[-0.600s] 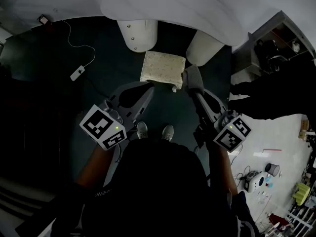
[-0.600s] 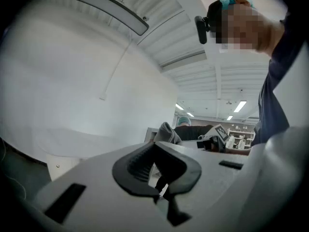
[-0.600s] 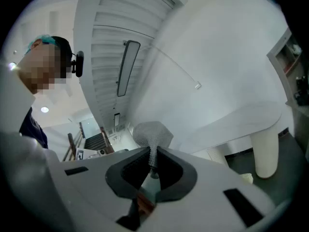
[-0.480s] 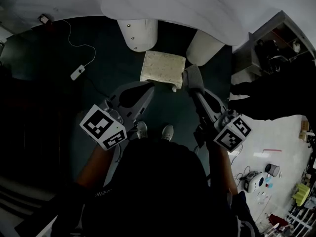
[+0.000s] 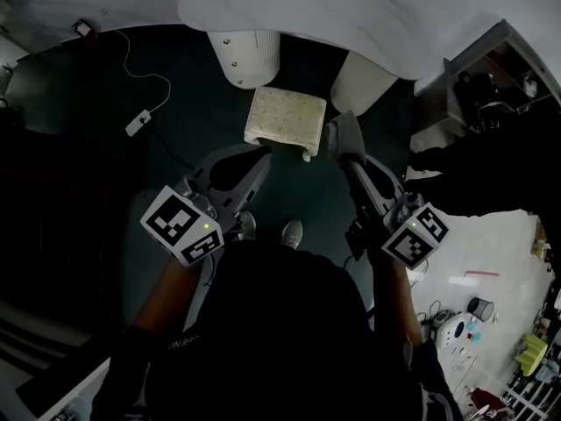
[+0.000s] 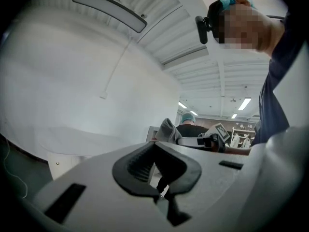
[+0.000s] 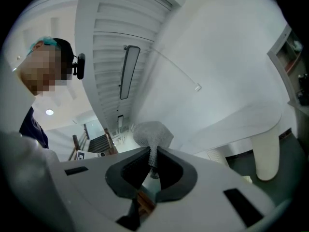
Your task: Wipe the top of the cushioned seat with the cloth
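Observation:
The cushioned seat [image 5: 285,117] is a small square stool with a pale speckled top, standing on dark floor ahead of me. My right gripper [image 5: 340,140] is shut on a grey cloth [image 5: 342,132], held just right of the seat's near right corner and not on its top. In the right gripper view the cloth [image 7: 152,132] bunches out above the closed jaws of the right gripper [image 7: 153,154]. My left gripper [image 5: 264,153] hovers just before the seat's front edge, shut and empty. In the left gripper view, the left gripper [image 6: 154,146] points upward and the cloth [image 6: 169,129] shows beyond it.
Two thick white table legs [image 5: 245,55] [image 5: 364,82] stand behind the seat under a white tabletop [image 5: 307,7]. A white cable with a small box [image 5: 137,126] lies on the floor at left. My shoes [image 5: 291,231] are on the floor below. Dark shelving [image 5: 491,86] stands at right.
The seat sits slightly higher in the head view and the right gripper with the cloth has edged forward a little. The left gripper has barely moved.

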The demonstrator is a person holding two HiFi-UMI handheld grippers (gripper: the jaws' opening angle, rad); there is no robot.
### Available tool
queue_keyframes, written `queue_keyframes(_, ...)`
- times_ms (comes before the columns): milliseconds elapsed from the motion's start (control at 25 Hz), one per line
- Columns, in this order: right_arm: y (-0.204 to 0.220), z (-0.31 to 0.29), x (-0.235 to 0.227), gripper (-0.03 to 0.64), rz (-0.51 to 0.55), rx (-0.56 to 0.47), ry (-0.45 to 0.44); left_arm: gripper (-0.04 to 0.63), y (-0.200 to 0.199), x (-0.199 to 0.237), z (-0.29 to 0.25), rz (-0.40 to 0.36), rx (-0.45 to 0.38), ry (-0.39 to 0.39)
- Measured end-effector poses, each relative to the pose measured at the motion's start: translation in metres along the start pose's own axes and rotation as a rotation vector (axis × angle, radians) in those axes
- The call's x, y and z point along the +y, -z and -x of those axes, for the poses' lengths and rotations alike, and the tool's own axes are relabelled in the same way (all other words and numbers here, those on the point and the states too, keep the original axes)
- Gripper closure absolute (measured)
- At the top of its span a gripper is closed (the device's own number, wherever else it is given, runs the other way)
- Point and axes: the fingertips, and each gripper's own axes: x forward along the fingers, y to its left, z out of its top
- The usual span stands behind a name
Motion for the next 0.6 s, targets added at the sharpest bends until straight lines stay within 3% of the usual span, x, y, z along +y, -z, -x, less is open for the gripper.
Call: queue_keyframes(600, -0.010, 0.049, -0.047, 0.575, -0.037, -0.002, 0.012, 0.588, 0.016, -0.036, -0.034, -0.011, 0.043, -0.039)
